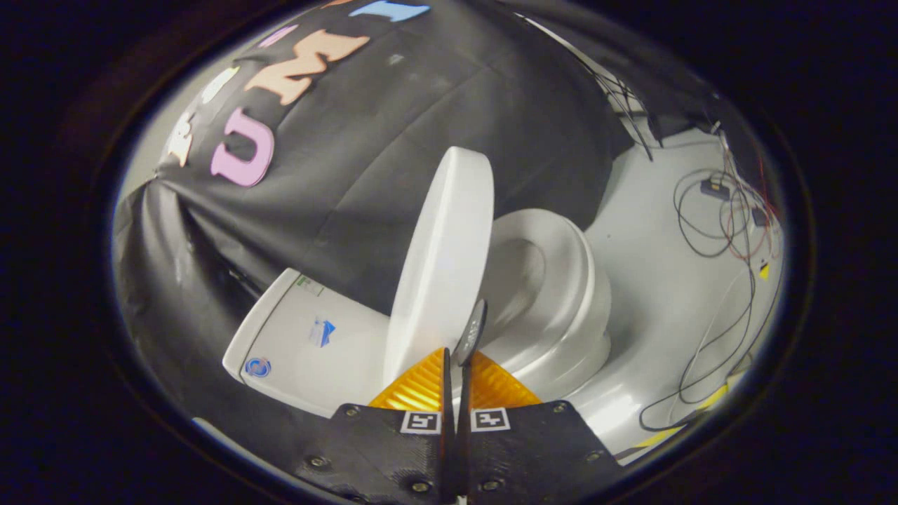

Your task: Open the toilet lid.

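Observation:
The white toilet appears tilted in the gripper view. Its lid [442, 266] stands raised on edge, between the tank [309, 344] and the seat ring [561, 280] over the bowl. A thin grey tab [471, 331] sticks out at the lid's near edge. My gripper [454, 359] is shut on that tab, its two fingers pressed together just below the lid's rim. Past the lid, the seat's opening and the bowl's inside are visible.
Black cloth hangs behind the toilet as the booth's wall. The white floor [666, 280] beyond the bowl carries loose cables [722, 217] and small boxes. A yellow strip [701, 403] lies on the floor near the cables.

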Motion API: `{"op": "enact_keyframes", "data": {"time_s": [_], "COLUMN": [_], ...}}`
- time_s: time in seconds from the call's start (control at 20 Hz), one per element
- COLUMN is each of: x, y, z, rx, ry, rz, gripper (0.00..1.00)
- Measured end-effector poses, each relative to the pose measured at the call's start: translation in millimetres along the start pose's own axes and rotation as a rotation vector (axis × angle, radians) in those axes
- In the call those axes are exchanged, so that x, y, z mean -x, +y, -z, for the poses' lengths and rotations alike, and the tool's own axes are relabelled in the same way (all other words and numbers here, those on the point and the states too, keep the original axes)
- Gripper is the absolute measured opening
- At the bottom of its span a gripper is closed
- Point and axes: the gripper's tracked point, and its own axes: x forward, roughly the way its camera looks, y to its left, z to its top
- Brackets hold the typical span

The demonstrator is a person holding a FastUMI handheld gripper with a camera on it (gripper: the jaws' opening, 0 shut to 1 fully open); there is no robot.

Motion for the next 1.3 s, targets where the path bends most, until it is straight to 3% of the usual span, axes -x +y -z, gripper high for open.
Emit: {"op": "enact_keyframes", "data": {"time_s": [0.7, 1.1, 1.3], "x": [13.5, 22.8, 20.6], "y": [49.5, 86.1, 101.9], "z": [-16.6, -18.0, -16.0], "rx": [0.213, 0.500, 0.500], "ry": [-0.043, -0.077, -0.101], "rz": [0.001, 0.064, 0.065], "gripper": [0.01, 0.01, 0.01]}}
